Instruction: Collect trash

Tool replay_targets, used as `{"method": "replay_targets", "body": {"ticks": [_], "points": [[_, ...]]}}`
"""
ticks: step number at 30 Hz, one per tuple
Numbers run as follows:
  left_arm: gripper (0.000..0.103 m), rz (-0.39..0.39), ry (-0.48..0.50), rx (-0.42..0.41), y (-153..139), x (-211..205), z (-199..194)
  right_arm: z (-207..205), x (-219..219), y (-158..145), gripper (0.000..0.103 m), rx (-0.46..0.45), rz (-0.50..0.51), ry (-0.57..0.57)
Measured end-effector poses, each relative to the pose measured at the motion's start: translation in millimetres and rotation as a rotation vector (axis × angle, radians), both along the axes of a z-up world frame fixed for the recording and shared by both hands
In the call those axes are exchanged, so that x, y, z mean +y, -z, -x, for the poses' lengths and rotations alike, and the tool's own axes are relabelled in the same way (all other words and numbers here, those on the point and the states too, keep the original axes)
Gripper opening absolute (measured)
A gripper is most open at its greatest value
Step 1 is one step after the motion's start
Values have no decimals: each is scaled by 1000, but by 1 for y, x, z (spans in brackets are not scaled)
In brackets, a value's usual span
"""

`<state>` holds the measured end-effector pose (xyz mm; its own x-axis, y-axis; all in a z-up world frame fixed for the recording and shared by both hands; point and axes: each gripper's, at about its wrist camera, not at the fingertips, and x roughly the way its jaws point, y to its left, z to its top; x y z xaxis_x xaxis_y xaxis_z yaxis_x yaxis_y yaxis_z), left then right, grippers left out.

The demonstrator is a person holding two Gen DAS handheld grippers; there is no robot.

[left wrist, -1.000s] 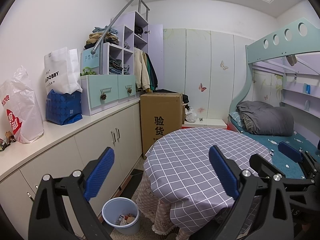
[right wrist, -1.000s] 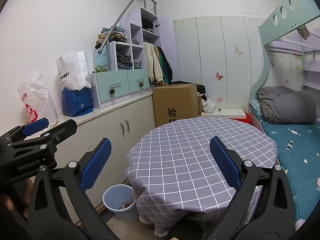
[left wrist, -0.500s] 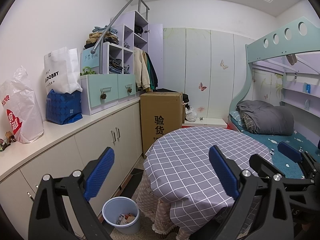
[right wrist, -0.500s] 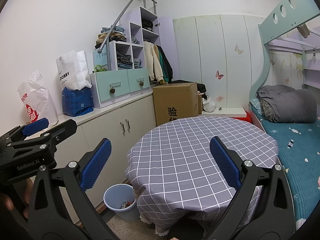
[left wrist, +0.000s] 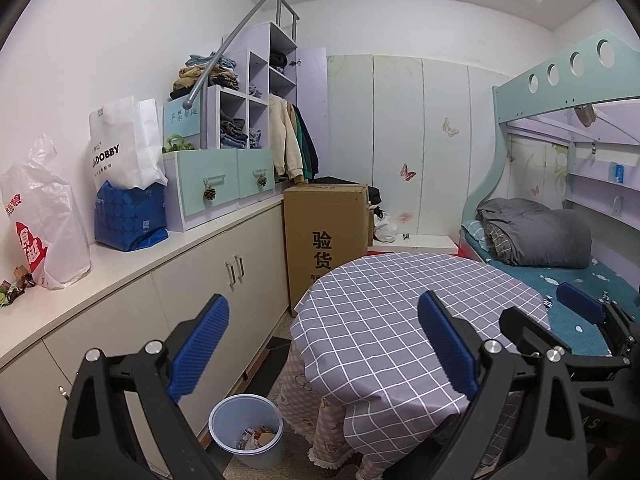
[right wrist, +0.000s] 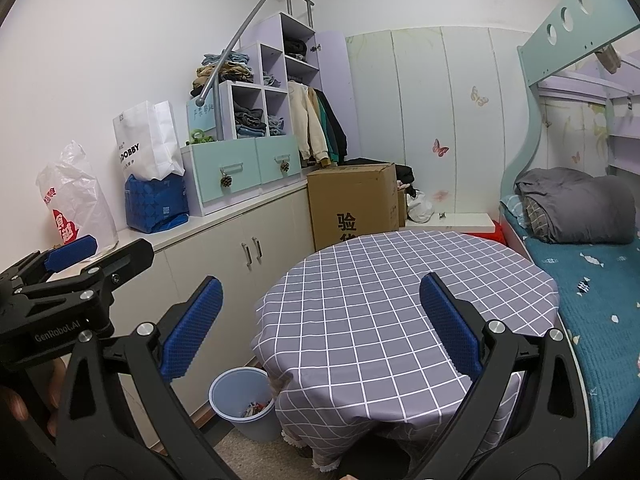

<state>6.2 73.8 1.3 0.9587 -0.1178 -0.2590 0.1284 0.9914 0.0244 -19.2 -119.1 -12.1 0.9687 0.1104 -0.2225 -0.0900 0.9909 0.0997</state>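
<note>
Blue pads: both sets of jaws spread wide, gripping nothing.
Left gripper: raised above the checked surface, bin below and left of the jaws.
Right gripper: likewise over the surface, bin low and left of its jaws too.
Trash: paper scraps already inside bin; small wrappers on counter far left, beside plastic bag.
Surface between jaws: bare, no loose trash visible.
Risk: reaching for wrappers could snag the bag, thin film catching on a pad.
Risk: dipping toward bin may drag the cloth hem or tip the light bin.
Risk: grippers close together, collision likely if both swing left.
</note>
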Motion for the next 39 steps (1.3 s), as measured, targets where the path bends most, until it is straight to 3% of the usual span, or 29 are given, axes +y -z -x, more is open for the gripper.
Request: {"method": "replay_targets", "body": {"ticks": [24, 39], "points": [[94, -35, -28, 59, 5, 13, -28, -12, 9, 21, 97, 43, -39, -27], [94, -89, -13, 157, 18, -24, -75, -57, -41, 36, 97, 120, -104, 9]]}}
